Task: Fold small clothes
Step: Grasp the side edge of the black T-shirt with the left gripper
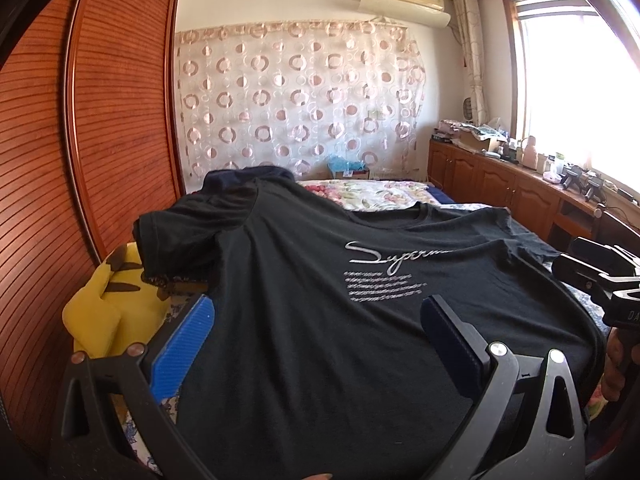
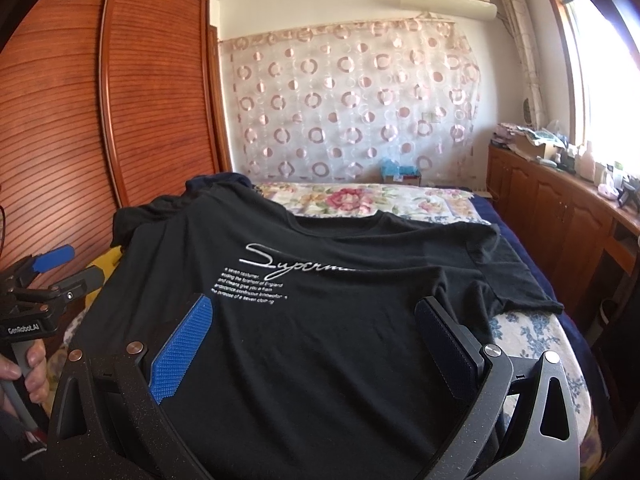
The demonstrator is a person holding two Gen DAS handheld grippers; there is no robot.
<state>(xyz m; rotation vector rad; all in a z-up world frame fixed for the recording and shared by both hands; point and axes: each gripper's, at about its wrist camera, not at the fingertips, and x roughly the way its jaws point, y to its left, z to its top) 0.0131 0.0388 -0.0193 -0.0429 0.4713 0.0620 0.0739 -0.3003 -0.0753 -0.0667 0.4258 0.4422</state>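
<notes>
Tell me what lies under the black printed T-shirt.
The black printed T-shirt covers a bed with floral bedding. Beside its left sleeve, a yellow plush toy peeks out. Anything directly beneath the shirt is hidden.

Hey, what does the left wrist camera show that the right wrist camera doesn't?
Only the left wrist view shows the yellow plush toy clearly, beside the shirt's bunched left sleeve, with the right gripper at its edge. Only the right wrist view shows the flat right sleeve, readable small print, and the left gripper. Both show the black T-shirt on the floral bed, jaws open.
</notes>
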